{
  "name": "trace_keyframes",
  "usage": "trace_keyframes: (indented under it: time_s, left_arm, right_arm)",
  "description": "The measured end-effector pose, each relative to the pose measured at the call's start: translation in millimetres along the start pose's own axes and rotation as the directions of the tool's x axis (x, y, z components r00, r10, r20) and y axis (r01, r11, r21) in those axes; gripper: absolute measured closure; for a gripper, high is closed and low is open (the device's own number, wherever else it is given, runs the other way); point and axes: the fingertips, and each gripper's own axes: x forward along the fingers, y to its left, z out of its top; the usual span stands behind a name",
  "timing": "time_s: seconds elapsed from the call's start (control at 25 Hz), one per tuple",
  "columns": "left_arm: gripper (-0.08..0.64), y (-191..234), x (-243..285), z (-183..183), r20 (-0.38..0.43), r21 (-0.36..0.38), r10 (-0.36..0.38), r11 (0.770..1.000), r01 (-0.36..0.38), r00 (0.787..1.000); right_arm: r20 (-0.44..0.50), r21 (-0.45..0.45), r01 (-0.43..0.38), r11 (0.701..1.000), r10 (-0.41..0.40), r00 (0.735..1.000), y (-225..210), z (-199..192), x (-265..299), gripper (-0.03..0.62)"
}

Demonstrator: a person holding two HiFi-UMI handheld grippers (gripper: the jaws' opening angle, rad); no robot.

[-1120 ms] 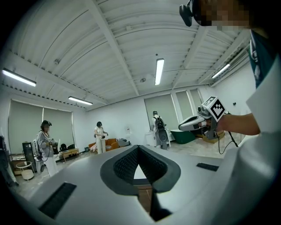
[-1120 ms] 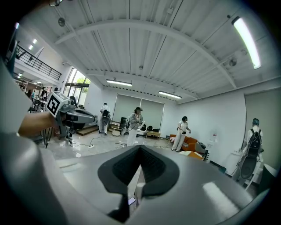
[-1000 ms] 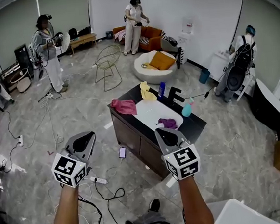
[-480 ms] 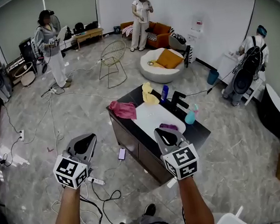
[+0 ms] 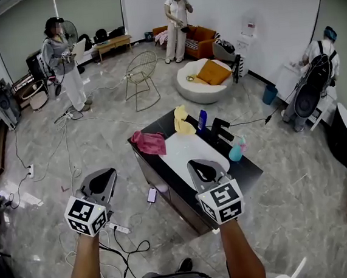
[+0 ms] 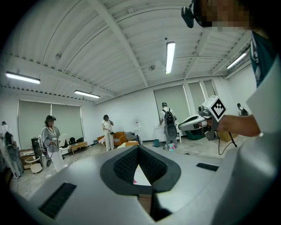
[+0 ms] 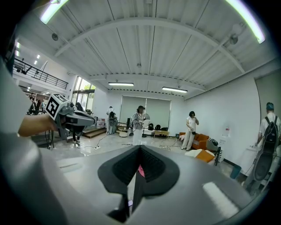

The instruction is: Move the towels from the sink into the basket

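Left gripper (image 5: pixel 101 174), right gripper (image 5: pixel 201 165): jaws pressed together, holding nothing, pointing toward sink (image 5: pixel 186 147), likely lining up for pickup. Pink towel (image 5: pixel 149 142) lying on counter (image 5: pixel 243 166), left corner; yellow towel (image 5: pixel 183 121) lying at far edge.

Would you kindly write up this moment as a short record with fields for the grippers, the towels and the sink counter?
left gripper: shut, nothing between its jaws, held in the air to the left of the cabinet
right gripper: shut, empty, overlapping the sink's near end in the head view
sink: white basin set in the dark cabinet top
pink towel: on the counter's left corner
yellow towel: at the counter's far end, beside the blue bottle
faucet: black
teal bottle: on the counter beside the basin
basket: cannot be picked out
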Motion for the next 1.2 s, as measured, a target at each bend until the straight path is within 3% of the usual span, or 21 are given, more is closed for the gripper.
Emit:
trace_keyframes:
  time_s: [0.24,0.52,0.8,1.2]
  left_arm:
    - [0.554,-7,37,-2,-0.013,0.011,-0.032,0.999,0.032,0.999]
    - [0.554,14,84,9,0.023,-0.005,-0.079,0.997,0.079,0.997]
    - [0.554,56,129,17,0.049,0.004,-0.145,0.989,0.145,0.988]
    - [0.554,140,167,0,0.055,0.000,-0.203,0.979,0.204,0.978]
  right_arm:
    - [-0.011,0.028,0.015,0.999,-0.015,1.000,-26,-16,9,0.583]
    - [-0.035,0.019,0.071,0.997,-0.070,0.997,-47,-15,14,0.583]
    - [-0.045,0.022,0.148,0.989,-0.147,0.988,-63,-6,48,0.583]
    - [-0.066,0.023,0.223,0.975,-0.221,0.973,-62,1,121,0.583]
